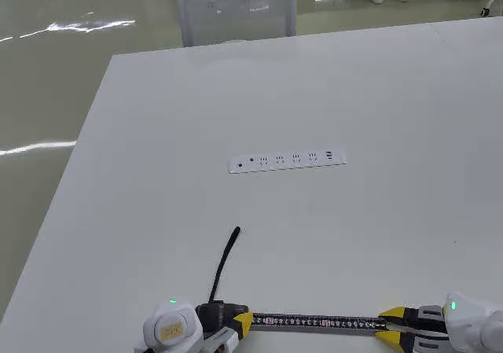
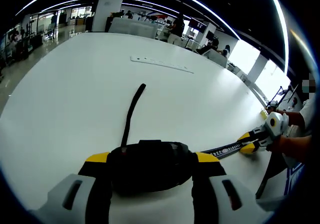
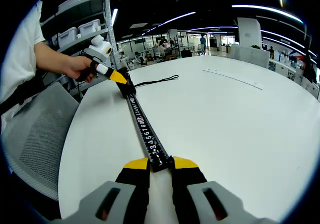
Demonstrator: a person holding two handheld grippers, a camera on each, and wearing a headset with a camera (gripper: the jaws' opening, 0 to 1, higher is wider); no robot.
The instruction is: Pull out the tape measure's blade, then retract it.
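Note:
A black tape measure case (image 2: 150, 168) sits clamped between the yellow-tipped jaws of my left gripper (image 1: 236, 323) at the table's near edge. Its wrist strap (image 1: 225, 260) trails away across the white table (image 1: 314, 93). The dark blade (image 1: 318, 321) with printed numbers is drawn out to the right, low over the table. My right gripper (image 1: 393, 323) is shut on the blade's end (image 3: 160, 163). In the right gripper view the blade (image 3: 142, 126) runs straight to the case (image 3: 126, 88) held by the left gripper. In the left gripper view the blade (image 2: 225, 148) reaches the right gripper (image 2: 250, 144).
A white power strip (image 1: 287, 160) lies flat in the middle of the table. A grey mesh chair (image 1: 236, 11) stands behind the far edge. Shelving with boxes (image 3: 80, 29) and another grey chair (image 3: 35, 139) are beside the person.

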